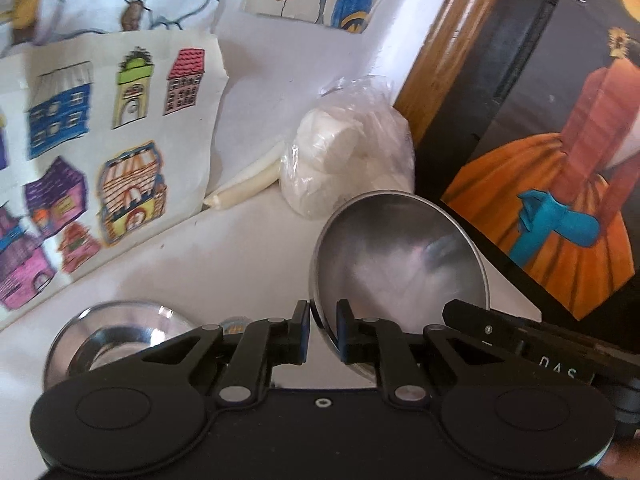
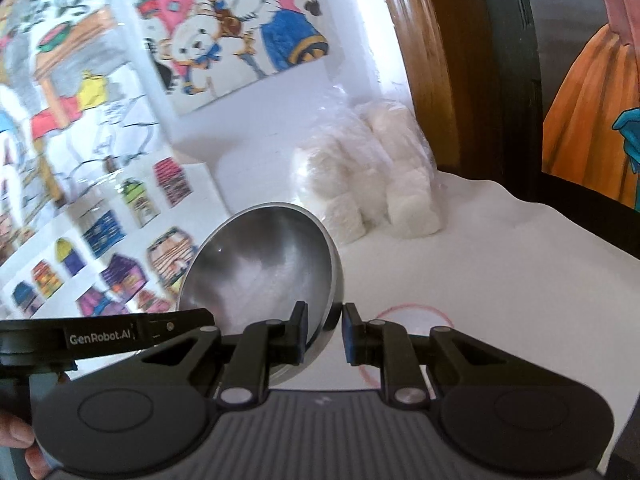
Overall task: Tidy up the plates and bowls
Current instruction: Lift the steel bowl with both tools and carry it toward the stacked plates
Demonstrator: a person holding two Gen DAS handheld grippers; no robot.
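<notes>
Held bowl: one, brushed steel (image 1: 400,256), round, smooth, hollow side toward my cameras, tilted steeply and lifted off the table; both my tools grip the same bowl at opposite rim points
My left gripper (image 1: 323,332): black linkage arms, blue pads; fingers pinched onto the bowl's lower rim, the rim running between the pads
My right gripper (image 2: 325,334): same build; the left finger sits inside the bowl, the right finger (image 2: 352,334) outside its wall, with a sliver of gap showing beside the outer pad, so contact there is unclear
Second dish: one, polished steel (image 1: 120,336), shallow and round with a raised ring at the centre, lying on the table left of my left gripper, apart from the held bowl
Table: white, matte, smooth (image 1: 224,256); a thin red circle (image 2: 416,316) drawn on it beneath my right gripper
Bag: one, clear crinkled plastic (image 2: 368,184), holding several white chunky blocks, against the wall behind the bowl
Sticks: two, white, chalky (image 1: 248,188), lying left of the bag
Paper sheet: one, coloured house drawings (image 1: 100,160), leaning on the wall
</notes>
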